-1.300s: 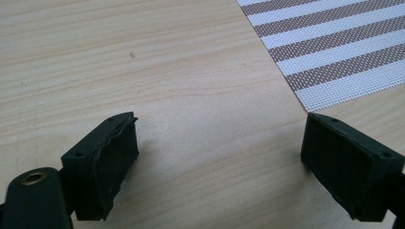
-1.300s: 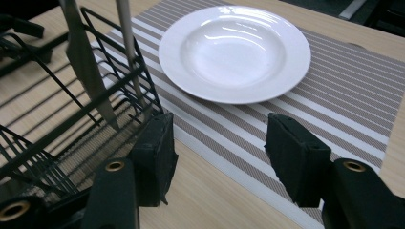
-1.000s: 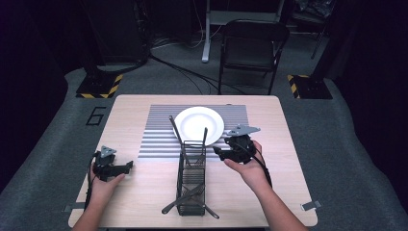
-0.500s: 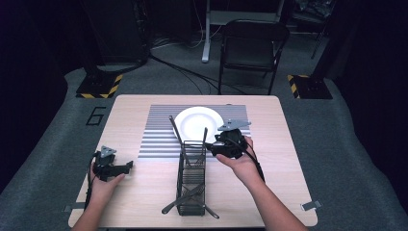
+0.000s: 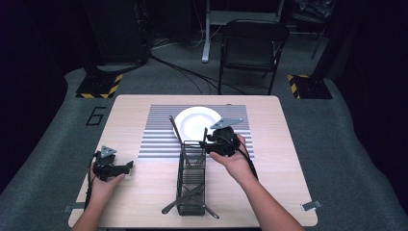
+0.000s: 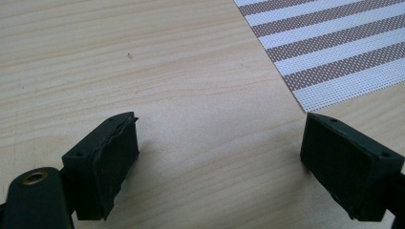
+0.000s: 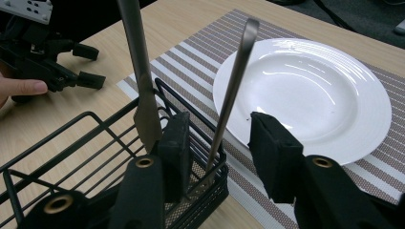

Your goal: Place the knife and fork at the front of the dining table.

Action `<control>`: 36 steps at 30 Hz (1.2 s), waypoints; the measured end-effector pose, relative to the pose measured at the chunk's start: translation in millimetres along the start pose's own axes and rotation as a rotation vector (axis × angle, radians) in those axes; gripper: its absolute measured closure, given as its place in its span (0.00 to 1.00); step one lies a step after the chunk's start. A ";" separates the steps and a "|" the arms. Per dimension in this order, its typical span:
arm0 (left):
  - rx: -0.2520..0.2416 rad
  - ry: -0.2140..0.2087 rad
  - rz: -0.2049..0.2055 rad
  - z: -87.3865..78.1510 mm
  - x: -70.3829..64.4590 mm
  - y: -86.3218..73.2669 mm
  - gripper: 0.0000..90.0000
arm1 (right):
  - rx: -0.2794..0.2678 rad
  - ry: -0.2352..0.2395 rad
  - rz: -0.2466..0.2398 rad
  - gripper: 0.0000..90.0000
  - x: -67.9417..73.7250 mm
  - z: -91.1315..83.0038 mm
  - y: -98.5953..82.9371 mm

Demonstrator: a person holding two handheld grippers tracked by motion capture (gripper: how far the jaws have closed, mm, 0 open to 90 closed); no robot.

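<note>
A black wire caddy point(image 5: 191, 187) stands on the wooden table point(image 5: 144, 192), with its far end on a striped placemat point(image 5: 156, 139). Two metal utensil handles rise from that far end: a slim handle point(image 7: 234, 90) and a wider handle point(image 7: 141, 71). My right gripper point(image 7: 219, 121) is open, one jaw on each side of the slim handle without touching it; from above, the right gripper point(image 5: 211, 143) sits at the caddy's far right corner. A white plate point(image 5: 195, 121) lies just behind. My left gripper point(image 5: 126, 166) rests open over bare wood, nothing between its jaws point(image 6: 219, 143).
More utensils stick out of the caddy's near end point(image 5: 173, 206). The plate point(image 7: 305, 95) is close behind the right jaws. A folding chair point(image 5: 252, 48) stands beyond the table's far edge. A number 6 point(image 5: 96, 115) marks the far left of the table.
My right gripper has moved left from beside the plate to the caddy's far end, and its jaws now straddle the slim handle. The left gripper has stayed put.
</note>
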State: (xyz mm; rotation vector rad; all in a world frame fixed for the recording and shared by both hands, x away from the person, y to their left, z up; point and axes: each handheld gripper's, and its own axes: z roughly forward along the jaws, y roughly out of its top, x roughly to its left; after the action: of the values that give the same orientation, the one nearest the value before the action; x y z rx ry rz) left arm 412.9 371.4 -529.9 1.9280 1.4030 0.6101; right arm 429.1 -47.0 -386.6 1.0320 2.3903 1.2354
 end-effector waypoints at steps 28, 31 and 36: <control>0.000 0.000 0.000 0.0 0.0 0.0 0.14 | -0.041 0.002 -0.021 0.91 6.9 1.0 3.7; 0.001 -0.001 0.001 -0.1 0.1 0.1 0.14 | -0.047 0.008 -0.021 0.92 8.8 1.0 3.3; 0.000 0.000 0.000 0.0 0.0 0.0 0.14 | -0.054 0.021 -0.031 0.94 12.6 3.0 2.6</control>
State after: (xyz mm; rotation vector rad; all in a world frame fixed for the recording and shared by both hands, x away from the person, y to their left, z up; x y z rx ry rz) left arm 412.8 371.4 -529.8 1.9284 1.4030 0.6099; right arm 422.8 -35.5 -385.2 0.9666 2.3660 1.2988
